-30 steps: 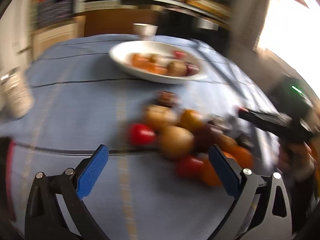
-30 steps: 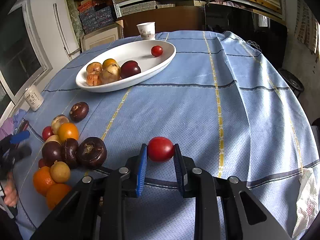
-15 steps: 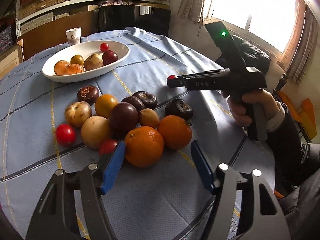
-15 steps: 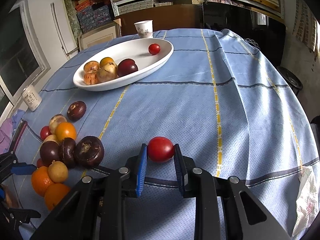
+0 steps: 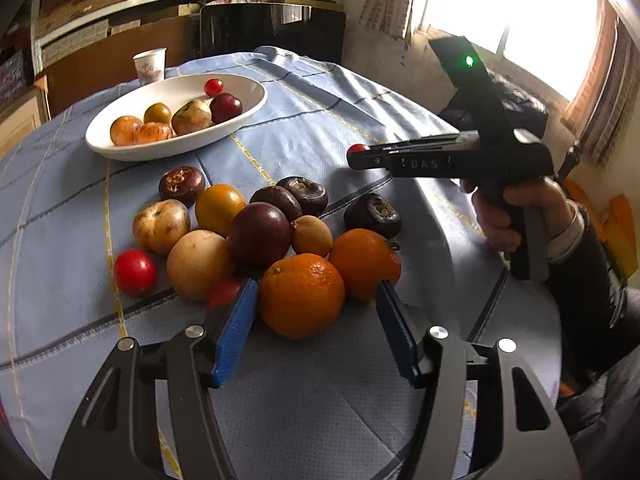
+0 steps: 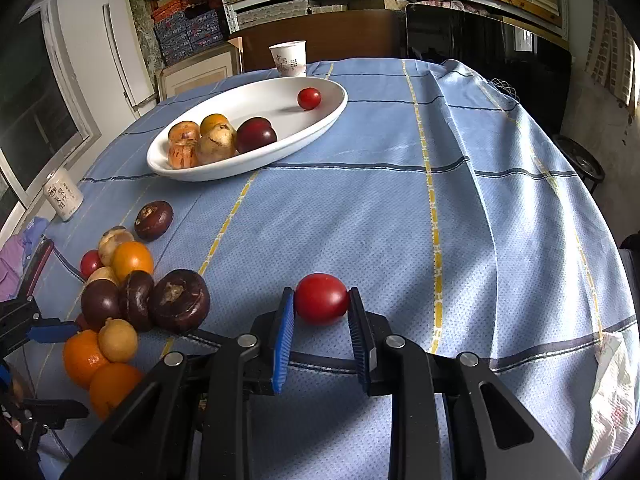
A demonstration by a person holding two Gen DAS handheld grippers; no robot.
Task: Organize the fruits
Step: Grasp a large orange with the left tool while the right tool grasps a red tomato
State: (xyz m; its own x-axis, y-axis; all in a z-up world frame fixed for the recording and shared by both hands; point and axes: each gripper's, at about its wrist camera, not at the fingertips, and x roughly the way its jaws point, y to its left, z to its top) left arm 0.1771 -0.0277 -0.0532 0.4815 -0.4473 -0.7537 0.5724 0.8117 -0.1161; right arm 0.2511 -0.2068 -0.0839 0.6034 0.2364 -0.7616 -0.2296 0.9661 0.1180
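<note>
Picking is the step in hand, I judge: my left gripper [image 5: 312, 314] has its jaws closing around the near orange [image 5: 301, 295], which sits between the blue pads at the front of the loose fruit pile; the left pad looks just at the peel, the right one still apart. Next I need a firm pinch before lifting. My right gripper [image 6: 322, 320] pinches a red tomato [image 6: 321, 298] held over the blue worktop [image 6: 400, 208]. Farther off, the white dish [image 5: 120, 148] already holds several fruits, my likely drop spot
</note>
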